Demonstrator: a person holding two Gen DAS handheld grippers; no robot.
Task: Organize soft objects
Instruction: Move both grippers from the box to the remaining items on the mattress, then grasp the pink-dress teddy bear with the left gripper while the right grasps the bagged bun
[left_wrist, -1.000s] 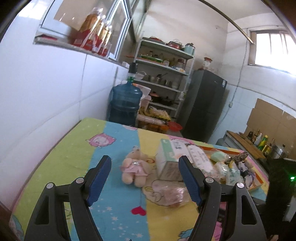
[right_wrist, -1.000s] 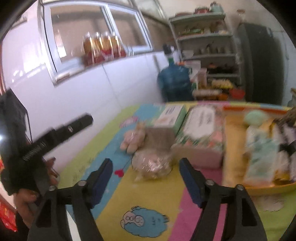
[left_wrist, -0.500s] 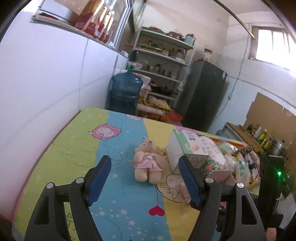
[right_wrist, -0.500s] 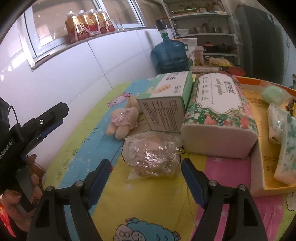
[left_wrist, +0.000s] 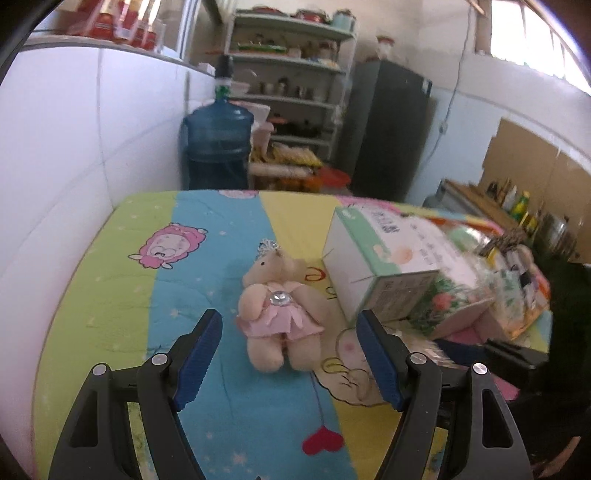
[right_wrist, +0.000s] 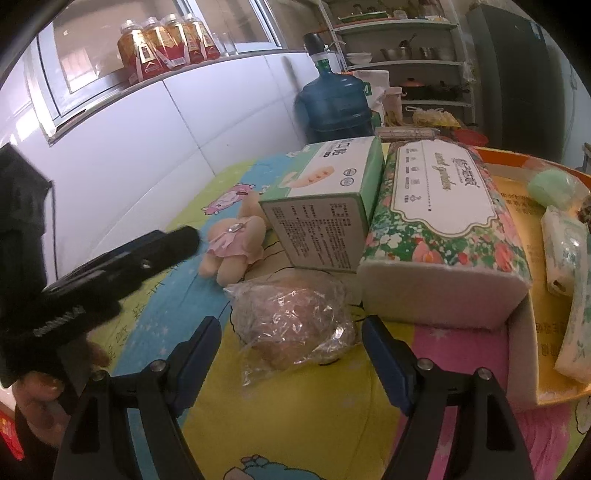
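A small beige teddy bear in a pink dress (left_wrist: 277, 309) lies on the colourful tablecloth (left_wrist: 110, 280), just ahead of my open left gripper (left_wrist: 290, 356). It also shows in the right wrist view (right_wrist: 232, 246). A soft item in a clear plastic bag (right_wrist: 295, 321) lies straight ahead of my open right gripper (right_wrist: 290, 360). A floral tissue pack (right_wrist: 439, 218) and a green-white box (right_wrist: 325, 206) lie behind it. My left gripper shows in the right wrist view (right_wrist: 140, 254), near the bear.
An orange tray (right_wrist: 532, 332) at the right holds tissue packets (right_wrist: 569, 266) and a green soft ball (right_wrist: 552, 186). A white wall borders the table's left side. A blue water jug (left_wrist: 218, 147), shelves and a dark fridge (left_wrist: 384, 129) stand beyond the far edge.
My left gripper has moved forward toward the bear, which now sits larger between its fingers. My right gripper has closed in on the bagged item. Both stay open.
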